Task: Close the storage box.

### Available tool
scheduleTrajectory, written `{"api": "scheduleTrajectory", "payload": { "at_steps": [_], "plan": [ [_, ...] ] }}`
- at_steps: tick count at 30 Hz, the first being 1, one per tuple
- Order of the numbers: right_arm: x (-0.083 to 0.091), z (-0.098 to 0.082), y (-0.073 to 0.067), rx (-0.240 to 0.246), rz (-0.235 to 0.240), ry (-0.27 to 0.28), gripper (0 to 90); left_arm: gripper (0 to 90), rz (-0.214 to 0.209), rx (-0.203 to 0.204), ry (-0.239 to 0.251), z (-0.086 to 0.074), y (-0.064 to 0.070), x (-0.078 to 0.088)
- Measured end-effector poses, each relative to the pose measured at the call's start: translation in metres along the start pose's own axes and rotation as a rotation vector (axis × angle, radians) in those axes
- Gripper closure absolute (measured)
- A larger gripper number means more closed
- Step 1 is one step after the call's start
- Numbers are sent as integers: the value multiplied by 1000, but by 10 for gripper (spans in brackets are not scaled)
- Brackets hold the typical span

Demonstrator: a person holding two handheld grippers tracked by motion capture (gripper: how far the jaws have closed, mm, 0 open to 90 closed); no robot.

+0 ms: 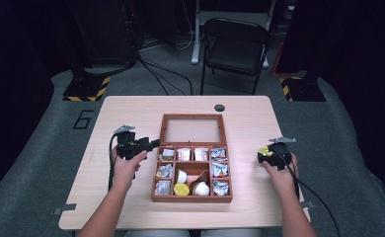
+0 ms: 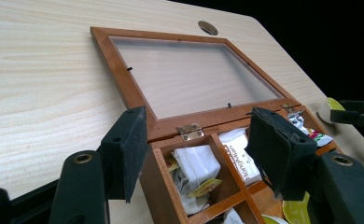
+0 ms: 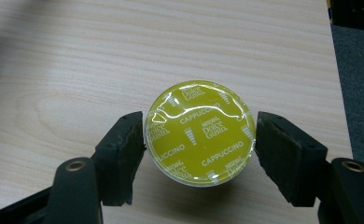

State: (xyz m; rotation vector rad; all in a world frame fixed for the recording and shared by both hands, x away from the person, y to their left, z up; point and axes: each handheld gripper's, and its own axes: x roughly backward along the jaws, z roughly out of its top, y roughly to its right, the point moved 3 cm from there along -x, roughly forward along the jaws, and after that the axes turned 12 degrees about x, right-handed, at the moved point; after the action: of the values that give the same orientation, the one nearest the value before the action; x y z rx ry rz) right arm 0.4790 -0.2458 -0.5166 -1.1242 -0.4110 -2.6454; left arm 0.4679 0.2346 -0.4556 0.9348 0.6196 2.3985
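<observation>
Capsule (image 3: pixel 199 131), yellow-lidded and marked cappuccino, is sitting lid-up on the worktop (image 1: pixel 131 113), well to the right of the wooden box (image 1: pixel 191 196). That box is lying open, its glazed lid flat behind the filled compartments. The left claw (image 2: pixel 203 149) is straddling the box's rear left corner, jaws part open. The right claw (image 3: pixel 199 158) is flanking the capsule, the right jaw standing clear of its rim. Judged best practice: withdraw straight back, avoiding tipping it.

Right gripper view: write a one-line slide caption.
Yellow-lidded cappuccino capsule standing on the wooden table between the right gripper jaws.
</observation>
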Motion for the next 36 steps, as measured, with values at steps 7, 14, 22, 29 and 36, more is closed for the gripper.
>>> {"api": "scheduleTrajectory", "payload": {
  "at_steps": [7,14,22,29,36],
  "plan": [
    [6,3,1,-5,-7,24,308,378,2,-2,-1,0,-1,0],
    [19,12,-2,2,-10,60,324,378,7,-9,-12,-1,-1,-4],
    [30,25,-17,4,71,96,351,378,19,-12,-23,0,-4,-11],
    [45,40,-34,57,100,130,368,376,17,-17,-40,-1,-1,-20],
    [53,58,-53,74,193,169,369,374,32,-46,-53,4,1,-29]
  ]
}}
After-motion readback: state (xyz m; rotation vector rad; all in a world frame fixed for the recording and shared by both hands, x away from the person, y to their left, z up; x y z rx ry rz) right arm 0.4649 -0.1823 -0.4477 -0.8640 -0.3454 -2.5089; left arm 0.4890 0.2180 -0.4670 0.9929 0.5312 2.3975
